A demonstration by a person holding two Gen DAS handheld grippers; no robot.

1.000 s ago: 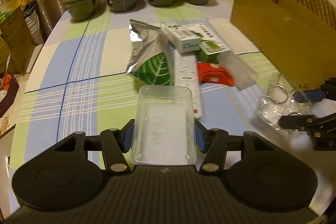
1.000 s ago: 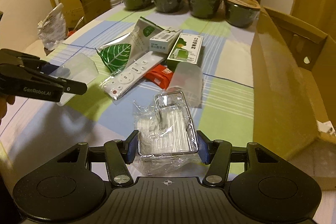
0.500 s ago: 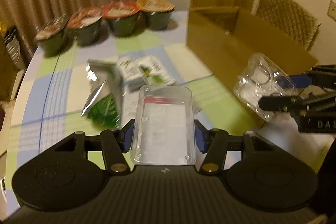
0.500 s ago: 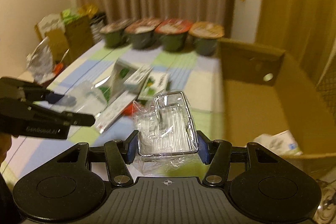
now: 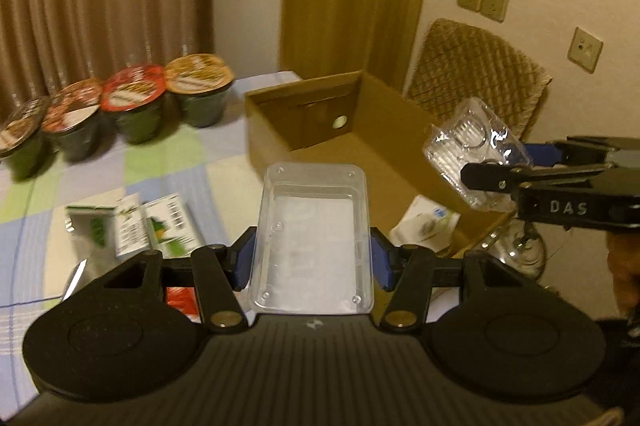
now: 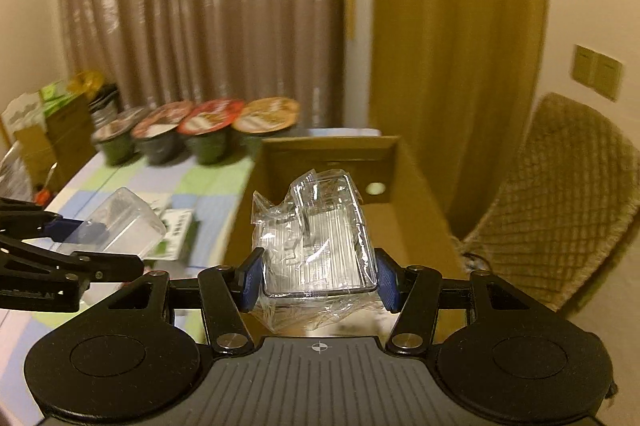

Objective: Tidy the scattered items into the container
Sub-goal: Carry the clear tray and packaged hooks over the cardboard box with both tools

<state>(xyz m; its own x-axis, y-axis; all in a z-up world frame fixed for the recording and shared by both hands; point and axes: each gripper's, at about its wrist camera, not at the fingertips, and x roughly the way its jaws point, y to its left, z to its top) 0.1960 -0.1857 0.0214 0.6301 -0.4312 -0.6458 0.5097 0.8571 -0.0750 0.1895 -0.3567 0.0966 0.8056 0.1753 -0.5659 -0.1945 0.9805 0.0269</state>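
My left gripper [image 5: 312,258] is shut on a clear plastic tray [image 5: 314,226], held in the air at the near left wall of the open cardboard box [image 5: 360,130]. My right gripper [image 6: 318,280] is shut on a clear plastic packet wrapped in crinkled film [image 6: 316,238], raised over the box [image 6: 404,226]. In the left wrist view that packet [image 5: 476,150] hangs above the box's right side. A white packet [image 5: 424,226] lies inside the box. Green-and-white cartons [image 5: 160,226] and a red packet [image 5: 182,300] lie on the checked tablecloth.
Several lidded noodle bowls [image 5: 132,106] stand in a row at the table's far edge. A woven chair [image 5: 472,74] sits behind the box. A glass object [image 5: 520,250] stands beside the box's near right corner. Curtains and a wall close the background.
Both grippers have risen and swung right, from over the scattered items to the box, each still holding its item. The right one now has its packet above the box opening.
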